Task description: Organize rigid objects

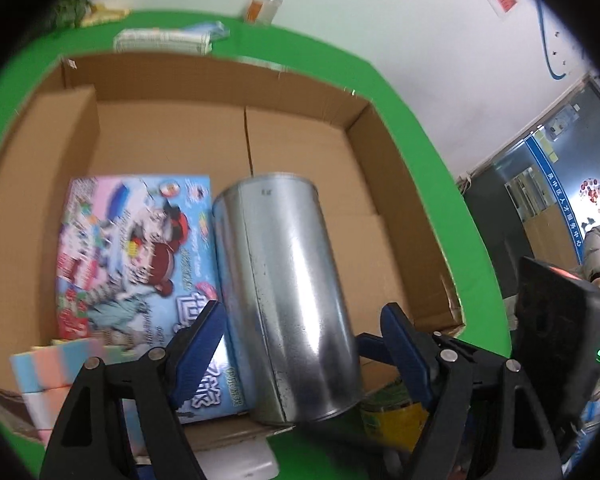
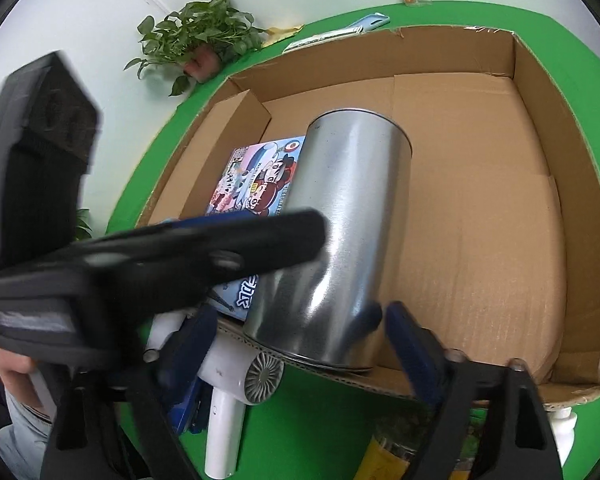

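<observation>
left gripper (image 1: 300, 344) jaws spreading wide around shiny silver metal can (image 1: 284, 292), tilting over near edge of brown cardboard box (image 1: 384, 152); right gripper (image 2: 296, 332) jaws gaping too.

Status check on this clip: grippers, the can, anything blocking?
Left gripper open around metal can. Right gripper open beside it. Can in cardboard box, against game box. Nothing blocking.

Left gripper (image 1: 300, 336) and right gripper (image 2: 296, 328), both spread wide.
</observation>
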`<state>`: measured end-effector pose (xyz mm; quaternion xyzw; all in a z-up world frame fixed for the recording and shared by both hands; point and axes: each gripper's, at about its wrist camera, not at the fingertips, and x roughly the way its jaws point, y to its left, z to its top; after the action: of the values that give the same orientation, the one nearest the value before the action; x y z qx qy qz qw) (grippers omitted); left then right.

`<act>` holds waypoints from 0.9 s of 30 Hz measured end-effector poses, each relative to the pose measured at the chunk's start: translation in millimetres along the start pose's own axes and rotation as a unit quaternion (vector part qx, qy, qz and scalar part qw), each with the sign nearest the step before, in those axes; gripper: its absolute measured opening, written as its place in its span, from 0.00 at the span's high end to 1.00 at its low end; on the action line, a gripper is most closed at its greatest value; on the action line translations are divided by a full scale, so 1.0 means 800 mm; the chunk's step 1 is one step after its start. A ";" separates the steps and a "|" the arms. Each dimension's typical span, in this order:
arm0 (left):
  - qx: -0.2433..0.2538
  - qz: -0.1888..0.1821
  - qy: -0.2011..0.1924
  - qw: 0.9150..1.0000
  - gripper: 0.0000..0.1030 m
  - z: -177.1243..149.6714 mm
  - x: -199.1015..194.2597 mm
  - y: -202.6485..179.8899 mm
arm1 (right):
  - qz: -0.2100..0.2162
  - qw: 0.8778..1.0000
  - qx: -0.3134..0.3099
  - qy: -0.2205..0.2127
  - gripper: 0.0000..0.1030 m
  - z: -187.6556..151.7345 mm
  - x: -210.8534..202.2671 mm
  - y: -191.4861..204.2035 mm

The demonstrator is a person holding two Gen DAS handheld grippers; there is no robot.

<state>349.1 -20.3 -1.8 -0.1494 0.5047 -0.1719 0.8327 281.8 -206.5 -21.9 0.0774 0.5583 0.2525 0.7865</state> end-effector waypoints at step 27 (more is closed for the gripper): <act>0.000 -0.002 0.003 1.000 0.26 -0.082 -0.027 0.024 | -0.212 0.970 -0.032 -0.114 0.59 -0.062 -0.077 -0.040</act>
<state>284.0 1.2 -22.3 -0.1500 0.5071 -0.1740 0.8307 230.6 -272.2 -1.4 -0.0393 0.4603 0.0869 0.8826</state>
